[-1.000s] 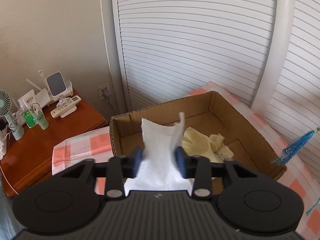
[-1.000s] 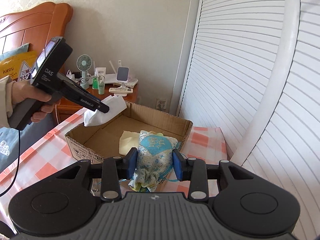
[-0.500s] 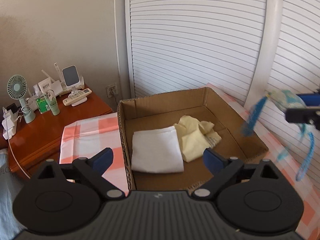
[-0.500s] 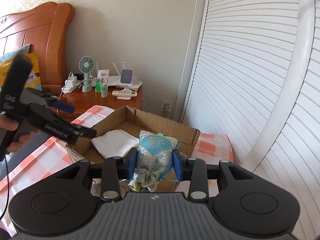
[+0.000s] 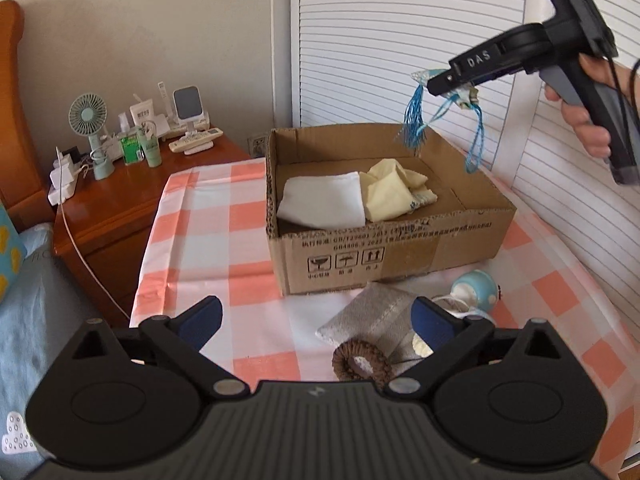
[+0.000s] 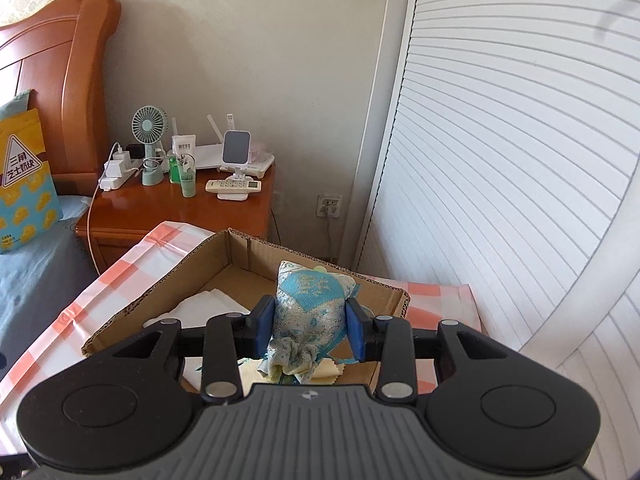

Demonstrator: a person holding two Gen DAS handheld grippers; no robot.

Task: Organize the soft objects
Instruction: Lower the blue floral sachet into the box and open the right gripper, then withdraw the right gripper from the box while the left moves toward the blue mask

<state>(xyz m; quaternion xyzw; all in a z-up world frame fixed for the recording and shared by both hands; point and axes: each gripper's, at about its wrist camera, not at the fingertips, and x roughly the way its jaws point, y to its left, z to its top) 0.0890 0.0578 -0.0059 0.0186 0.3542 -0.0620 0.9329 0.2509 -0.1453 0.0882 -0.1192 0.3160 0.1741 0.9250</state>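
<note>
Above the open cardboard box [image 6: 168, 300], the right hand-held gripper [image 6: 308, 326] is clamped on a plump blue brocade sachet [image 6: 310, 308], apparently the placing step, which calls for lowering and release beside the folded white cloth [image 5: 324, 200], while the left hand-held gripper [image 5: 316, 320] hangs spread, empty.

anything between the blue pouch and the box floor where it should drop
Nothing visible does. The right gripper holds the pouch above the open box; the white cloth and yellow cloth lie left, leaving bare floor.
</note>
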